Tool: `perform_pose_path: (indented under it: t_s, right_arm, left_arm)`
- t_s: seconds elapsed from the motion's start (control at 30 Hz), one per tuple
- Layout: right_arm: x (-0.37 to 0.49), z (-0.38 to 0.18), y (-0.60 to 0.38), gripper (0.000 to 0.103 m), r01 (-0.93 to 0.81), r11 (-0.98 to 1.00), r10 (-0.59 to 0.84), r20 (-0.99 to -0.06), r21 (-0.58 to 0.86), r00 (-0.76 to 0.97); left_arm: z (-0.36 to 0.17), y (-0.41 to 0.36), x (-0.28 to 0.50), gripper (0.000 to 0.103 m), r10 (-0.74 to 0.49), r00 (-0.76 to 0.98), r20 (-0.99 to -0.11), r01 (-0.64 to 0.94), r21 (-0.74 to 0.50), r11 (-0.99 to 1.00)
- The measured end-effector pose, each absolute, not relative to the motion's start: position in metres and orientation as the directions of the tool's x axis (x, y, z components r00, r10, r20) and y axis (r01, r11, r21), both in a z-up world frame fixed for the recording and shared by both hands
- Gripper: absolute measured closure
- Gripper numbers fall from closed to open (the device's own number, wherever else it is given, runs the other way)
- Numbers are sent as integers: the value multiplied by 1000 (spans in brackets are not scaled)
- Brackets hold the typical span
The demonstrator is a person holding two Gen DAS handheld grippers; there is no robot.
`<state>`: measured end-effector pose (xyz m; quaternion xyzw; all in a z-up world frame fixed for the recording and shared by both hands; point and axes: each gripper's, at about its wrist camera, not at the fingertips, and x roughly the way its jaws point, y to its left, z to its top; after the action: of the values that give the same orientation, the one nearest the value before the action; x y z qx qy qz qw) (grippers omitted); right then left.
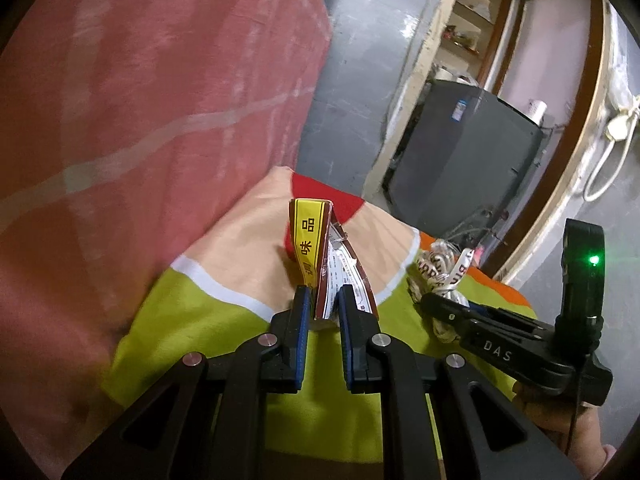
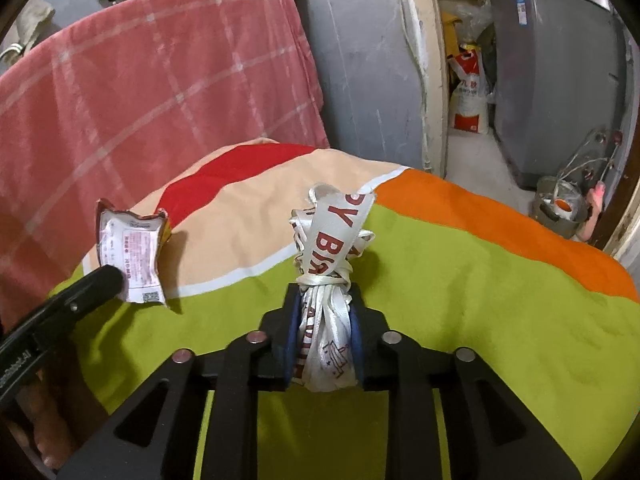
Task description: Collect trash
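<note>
My left gripper is shut on a crumpled snack wrapper, yellow and dark red with white print, held above the bedcover. The wrapper also shows in the right wrist view, with the left gripper at the lower left. My right gripper is shut on a bundle of white ribbon with red letters, held over the green part of the cover. The ribbon bundle and right gripper appear at the right of the left wrist view.
A bedcover in green, orange, beige and red lies below both grippers. A pink checked blanket hangs behind on the left. A grey cabinet, a sack and a small metal pot stand on the floor at the right.
</note>
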<state>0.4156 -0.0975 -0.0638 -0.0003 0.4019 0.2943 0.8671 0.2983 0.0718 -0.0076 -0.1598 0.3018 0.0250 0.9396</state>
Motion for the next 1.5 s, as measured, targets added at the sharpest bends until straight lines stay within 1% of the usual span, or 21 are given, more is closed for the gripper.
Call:
perform_pose_path:
  t_s: [0.07, 0.17, 0.2, 0.33, 0.43, 0.47, 0.5, 0.53, 0.77, 0.87, 1.0, 1.1, 1.33, 1.5]
  right_arm:
    - [418, -65, -96, 76, -515, 823, 513, -700, 238, 497]
    - [420, -65, -92, 74, -522, 819, 518, -702, 241, 489]
    - [421, -66, -91, 72, -524, 817, 518, -705, 241, 484]
    - [423, -68, -85, 69, -532, 818, 503, -722, 219, 475]
    - [424, -69, -79, 70, -533, 826, 475, -736, 183, 482]
    - [424, -69, -77, 70, -533, 829, 464, -740, 169, 487]
    - [425, -69, -75, 74, -533, 832, 453, -744, 154, 492]
    - [426, -69, -74, 83, -530, 836, 442, -746, 142, 498]
    - [420, -67, -76, 86, -531, 840, 427, -743, 114, 515]
    - [411, -63, -90, 86, -523, 839, 457, -715, 149, 530]
    - [390, -47, -115, 86, -513, 841, 492, -642, 174, 589]
    - [369, -30, -132, 86, -507, 849, 489, -582, 149, 649]
    - [322, 6, -180, 86, -460, 883, 449, -459, 95, 767]
    - [288, 27, -220, 86, -402, 913, 395, -387, 68, 833]
  left_arm:
    - [-6, 75, 297, 92, -39, 825, -564, -150, -285, 947]
    - [-4, 80, 296, 92, -31, 831, -556, -157, -286, 945]
    - [-4, 81, 297, 92, -31, 830, -557, -158, -289, 944]
    - [-7, 80, 298, 92, -35, 823, -568, -158, -286, 945]
    - [-7, 79, 297, 92, -36, 823, -568, -154, -283, 947]
    - [-8, 79, 297, 92, -37, 822, -568, -154, -284, 946]
    - [-8, 79, 298, 92, -39, 821, -569, -153, -285, 946]
    - [-8, 79, 298, 92, -40, 821, -570, -152, -286, 946]
    - [-7, 80, 300, 92, -52, 821, -569, -132, -278, 952]
    - [-5, 76, 299, 92, -56, 826, -561, -115, -265, 957]
    - [-1, 63, 293, 92, -58, 838, -543, -88, -239, 967]
    - [2, 51, 289, 93, -65, 845, -531, -66, -225, 972]
    - [13, 16, 278, 93, -102, 862, -496, 1, -200, 980]
    - [28, -24, 264, 93, -161, 884, -439, 85, -188, 978]
